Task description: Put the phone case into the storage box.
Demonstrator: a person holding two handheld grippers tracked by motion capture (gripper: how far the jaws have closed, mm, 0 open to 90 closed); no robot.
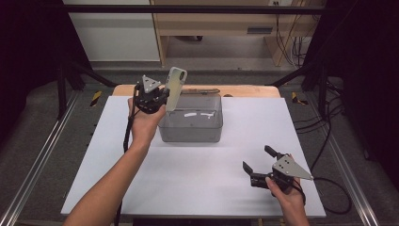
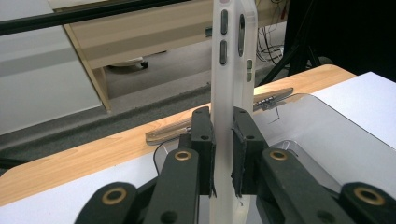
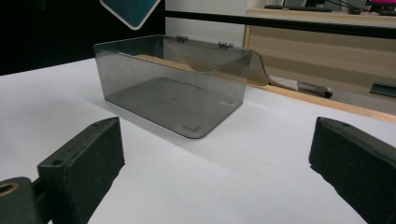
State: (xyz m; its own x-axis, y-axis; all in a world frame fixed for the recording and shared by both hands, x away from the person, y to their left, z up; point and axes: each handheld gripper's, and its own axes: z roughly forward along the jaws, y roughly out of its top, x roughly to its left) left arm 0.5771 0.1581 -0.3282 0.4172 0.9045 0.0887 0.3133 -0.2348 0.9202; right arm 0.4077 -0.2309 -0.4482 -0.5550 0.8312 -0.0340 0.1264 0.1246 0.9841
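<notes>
A translucent white phone case [image 1: 176, 87] stands upright in the air over the left end of a clear grey plastic box [image 1: 190, 133]. My left gripper [image 1: 164, 97] is shut on the case's lower part, and in the left gripper view both pads press its thin edges [image 2: 231, 70] just above the box [image 2: 327, 140]. The box's hinged lid [image 1: 200, 91] is folded back onto the wooden table edge. My right gripper [image 1: 257, 158] rests near the front right of the white mat, open with nothing between its jaws. In the right gripper view it [image 3: 215, 158] faces the box [image 3: 173, 79].
A white mat [image 1: 197, 179] covers the wooden table [image 1: 244, 91]. Black frame posts stand at both back corners. Cables [image 1: 329, 141] trail on the floor to the right. A wooden desk [image 1: 211, 23] stands beyond the table.
</notes>
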